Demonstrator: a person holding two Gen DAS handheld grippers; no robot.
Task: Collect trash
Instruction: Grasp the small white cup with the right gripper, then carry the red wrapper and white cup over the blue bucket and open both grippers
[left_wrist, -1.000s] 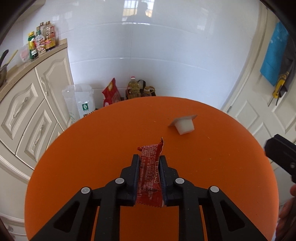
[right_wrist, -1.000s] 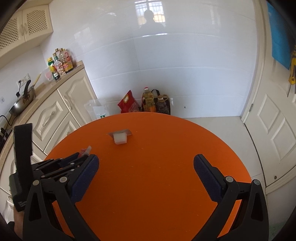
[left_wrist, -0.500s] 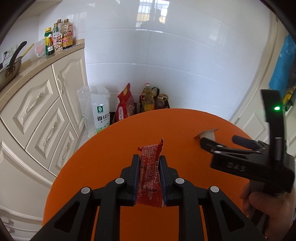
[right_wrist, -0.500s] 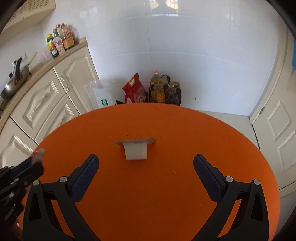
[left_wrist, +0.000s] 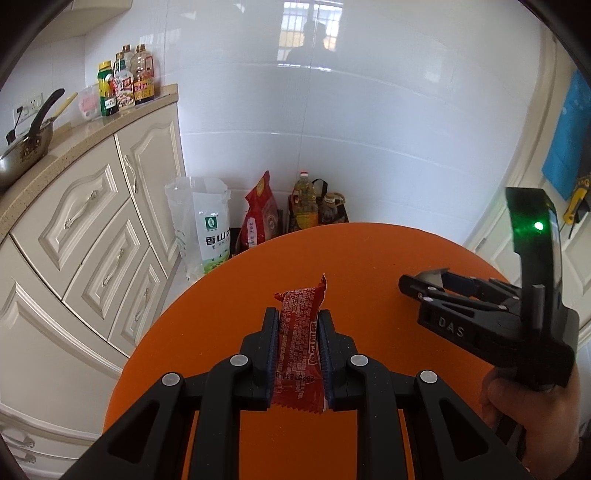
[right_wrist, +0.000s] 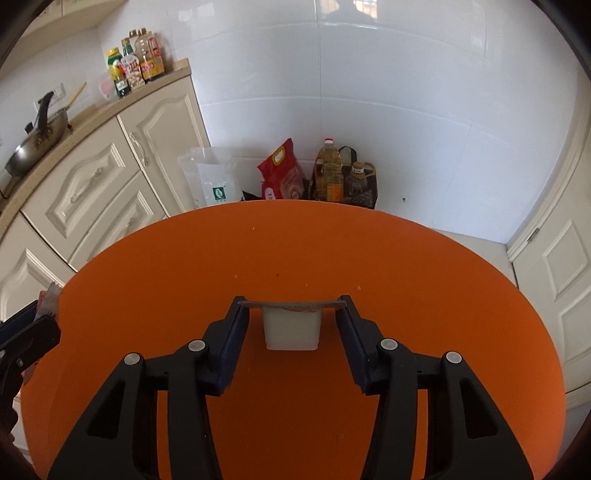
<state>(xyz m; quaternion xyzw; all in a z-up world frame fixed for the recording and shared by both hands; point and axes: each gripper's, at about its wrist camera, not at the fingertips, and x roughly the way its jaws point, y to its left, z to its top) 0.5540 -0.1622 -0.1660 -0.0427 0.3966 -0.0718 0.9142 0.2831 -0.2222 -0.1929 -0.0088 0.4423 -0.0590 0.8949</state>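
My left gripper (left_wrist: 297, 325) is shut on a red snack wrapper (left_wrist: 300, 343) and holds it above the round orange table (left_wrist: 362, 254). A small white plastic cup with a peeled foil lid (right_wrist: 291, 326) sits on the table (right_wrist: 332, 251). My right gripper (right_wrist: 291, 314) straddles it, its fingertips touching the ends of the foil lid, the pads apart from the cup body. In the left wrist view the right gripper (left_wrist: 424, 286) is at the right, with the cup's lid (left_wrist: 430, 275) showing at its tip. The left gripper's tip shows at the right wrist view's left edge (right_wrist: 26, 332).
Cream cabinets (left_wrist: 92, 221) stand to the left with a pan (left_wrist: 22, 155) and bottles (left_wrist: 125, 85) on the counter. Bags (right_wrist: 280, 173) and oil bottles (right_wrist: 330, 173) sit on the floor beyond the table. A white door (right_wrist: 557, 277) is at the right.
My right gripper has moved forward to the white cup and narrowed around it. The left gripper has moved back and left with the wrapper still held.
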